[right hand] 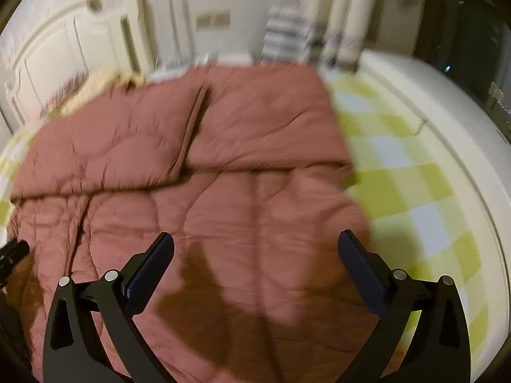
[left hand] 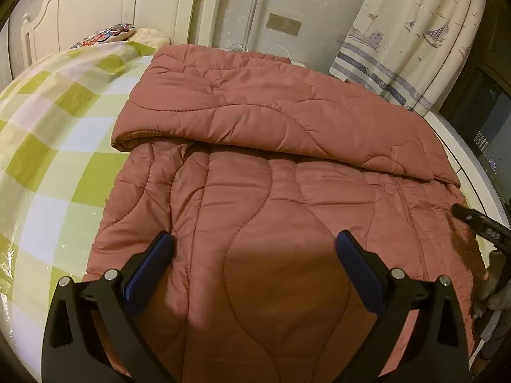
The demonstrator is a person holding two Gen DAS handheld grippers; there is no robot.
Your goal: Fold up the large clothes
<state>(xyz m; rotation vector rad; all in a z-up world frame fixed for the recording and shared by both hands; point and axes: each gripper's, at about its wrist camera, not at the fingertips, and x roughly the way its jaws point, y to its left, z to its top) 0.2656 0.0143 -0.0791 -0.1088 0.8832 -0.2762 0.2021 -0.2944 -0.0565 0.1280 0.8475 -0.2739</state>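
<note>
A large pink quilted coat (left hand: 255, 191) lies flat on the bed, its far part folded over toward me. It also shows in the right wrist view (right hand: 207, 175), which is blurred. My left gripper (left hand: 255, 239) is open and empty, hovering above the near left part of the coat. My right gripper (right hand: 255, 239) is open and empty above the near right part. The right gripper's tip (left hand: 479, 221) shows at the right edge of the left wrist view. The left gripper's tip (right hand: 12, 252) shows at the left edge of the right wrist view.
The bed has a green and white checked sheet (left hand: 54, 146) and a white frame (right hand: 447, 102). A cream headboard (left hand: 95, 6) and pillows (left hand: 108, 33) are at the far left. A sailboat curtain (left hand: 415, 38) hangs at the far right.
</note>
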